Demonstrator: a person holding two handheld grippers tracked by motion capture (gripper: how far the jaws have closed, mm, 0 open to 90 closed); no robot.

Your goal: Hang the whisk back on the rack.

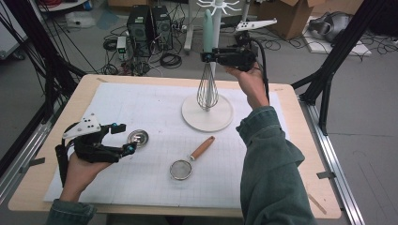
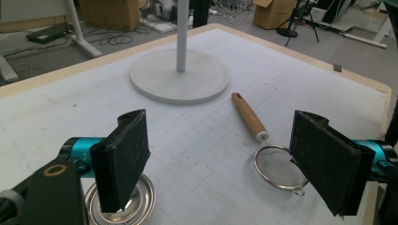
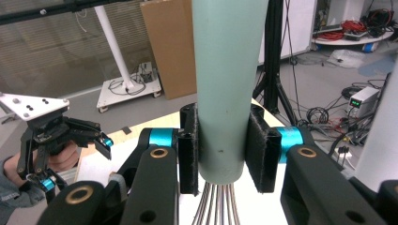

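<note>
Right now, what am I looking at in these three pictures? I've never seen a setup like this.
No robot here: a person holds a handheld gripper in each hand. One picture looks down from above the table; the other two come from a small camera riding on each gripper, looking along its black jaws. The right gripper is shut on the pale green handle of a whisk, held upright over a white stand. The left gripper is open and holds nothing; it sits beside a small metal dish. A strainer with a wooden handle lies on the white mat.
</note>
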